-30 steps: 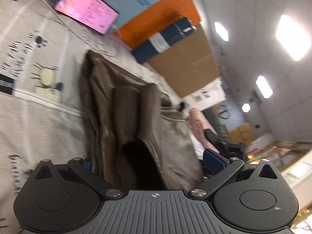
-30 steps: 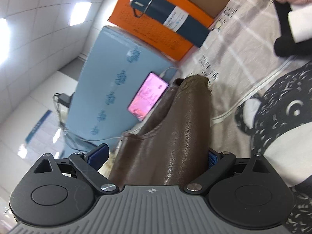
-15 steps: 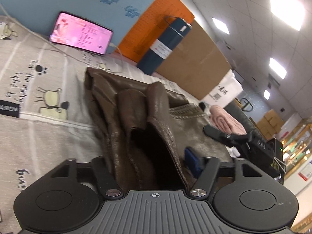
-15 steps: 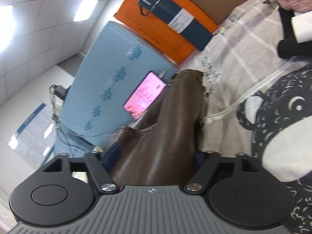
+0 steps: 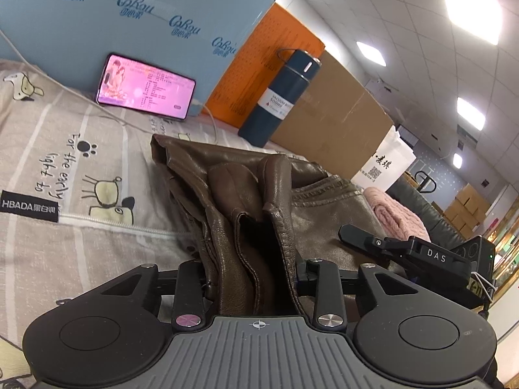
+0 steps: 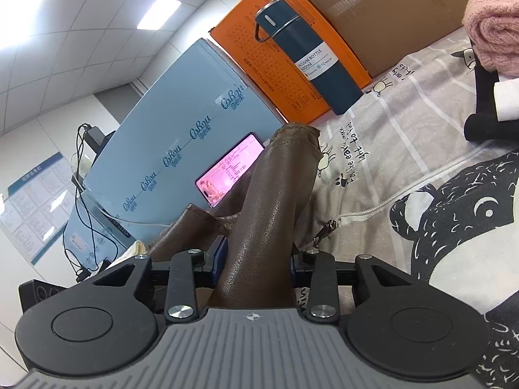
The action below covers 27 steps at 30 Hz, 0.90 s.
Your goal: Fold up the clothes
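Observation:
A brown leather garment (image 5: 227,188) lies bunched on the printed bedsheet (image 5: 65,168). My left gripper (image 5: 251,275) is shut on a thick fold of its near edge, and the leather hides the fingertips. In the right wrist view my right gripper (image 6: 256,259) is shut on another part of the same brown garment (image 6: 275,188), which stretches away toward the phone. The right gripper's body (image 5: 421,256) shows at the right of the left wrist view, beside the garment.
A lit phone (image 5: 146,87) leans on a blue box (image 5: 129,22) at the back. A dark blue bottle (image 5: 279,97), an orange box (image 5: 269,64) and a cardboard box (image 5: 331,116) stand behind. A pink knit (image 6: 493,22) lies at the right.
Both grippers have closed from open onto the brown garment. The left view has levelled out and sits lower, nearer the sheet; the right view has tilted so the garment stands more upright.

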Tool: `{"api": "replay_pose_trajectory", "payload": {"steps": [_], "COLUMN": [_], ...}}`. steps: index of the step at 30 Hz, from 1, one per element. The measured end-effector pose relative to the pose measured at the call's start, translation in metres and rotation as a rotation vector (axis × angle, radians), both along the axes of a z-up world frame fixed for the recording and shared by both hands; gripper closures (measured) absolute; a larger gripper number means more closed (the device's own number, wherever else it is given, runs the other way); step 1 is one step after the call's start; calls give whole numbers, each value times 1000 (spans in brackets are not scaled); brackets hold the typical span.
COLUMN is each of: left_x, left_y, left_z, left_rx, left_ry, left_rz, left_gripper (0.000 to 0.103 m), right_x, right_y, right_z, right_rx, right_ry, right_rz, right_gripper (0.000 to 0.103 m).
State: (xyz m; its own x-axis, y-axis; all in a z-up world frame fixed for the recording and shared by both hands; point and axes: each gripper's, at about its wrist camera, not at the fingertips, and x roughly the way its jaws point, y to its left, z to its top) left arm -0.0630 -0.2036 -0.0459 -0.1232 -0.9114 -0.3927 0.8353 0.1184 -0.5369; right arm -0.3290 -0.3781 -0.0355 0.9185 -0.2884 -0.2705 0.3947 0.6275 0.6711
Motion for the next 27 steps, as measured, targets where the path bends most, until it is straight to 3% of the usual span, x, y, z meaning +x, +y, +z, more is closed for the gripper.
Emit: {"api": "replay_pose_trajectory", "payload": {"steps": [10, 27], "left_x": [-5, 16], "left_y": [10, 38], "left_z": [9, 19], "left_rx": [-35, -108], "left_ry": [-40, -8], "left_rz": [28, 152], "left_gripper": [76, 77], "right_x": [4, 45], "right_y": [8, 32], "right_z": [7, 28], "right_rx": [-2, -5], "right_ry": [-16, -69], "right_rz": [-7, 9], "right_gripper": [77, 81]}}
